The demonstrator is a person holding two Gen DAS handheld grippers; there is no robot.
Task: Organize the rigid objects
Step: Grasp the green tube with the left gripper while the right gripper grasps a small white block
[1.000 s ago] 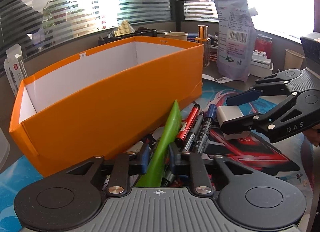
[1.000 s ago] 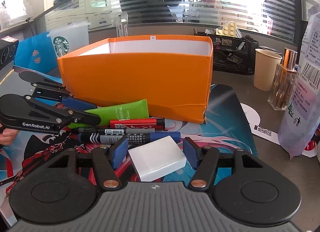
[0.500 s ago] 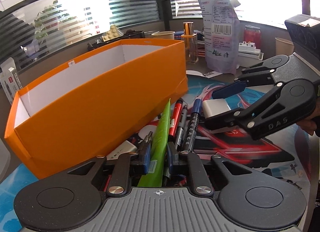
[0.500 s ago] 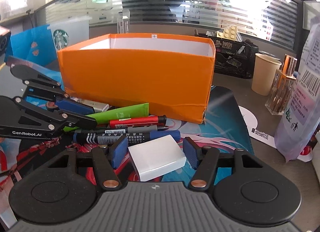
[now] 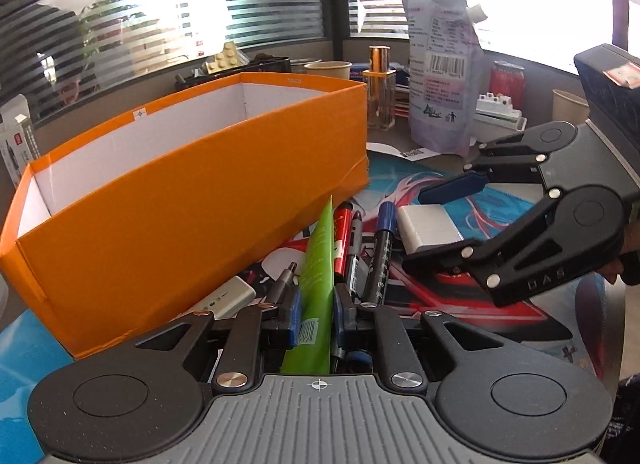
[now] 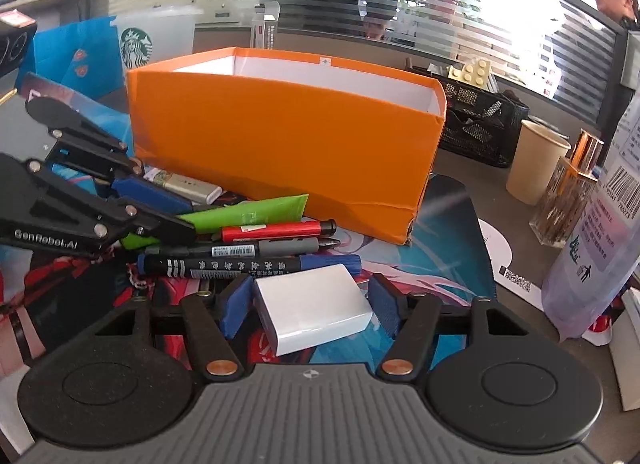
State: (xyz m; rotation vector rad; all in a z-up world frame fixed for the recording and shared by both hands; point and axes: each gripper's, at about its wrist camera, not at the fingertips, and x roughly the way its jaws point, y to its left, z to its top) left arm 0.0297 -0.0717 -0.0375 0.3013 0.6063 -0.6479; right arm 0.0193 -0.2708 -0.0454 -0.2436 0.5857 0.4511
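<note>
Matt orange cardboard box (image 5: 192,200), glossy green plastic tube (image 5: 318,264), smooth white block (image 6: 316,314)

I'm at an office desk: glass partition w/ striped blinds (image 6: 460,20) behind it, coworkers visible thru the glass. Desk clutter fits too, e.g. black mesh organizer (image 6: 480,132), paper cup (image 6: 534,162), Starbucks cup (image 6: 154,38), marker pens (image 6: 256,264), printed desk mat (image 5: 472,300).

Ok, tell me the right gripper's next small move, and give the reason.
Probably close the right gripper on the white block. Its fingers sit on either side of the block with gaps showing, so nothing is gripped yet. The left gripper already pinches the green tube, and the orange box stands open just behind for the drop.
</note>
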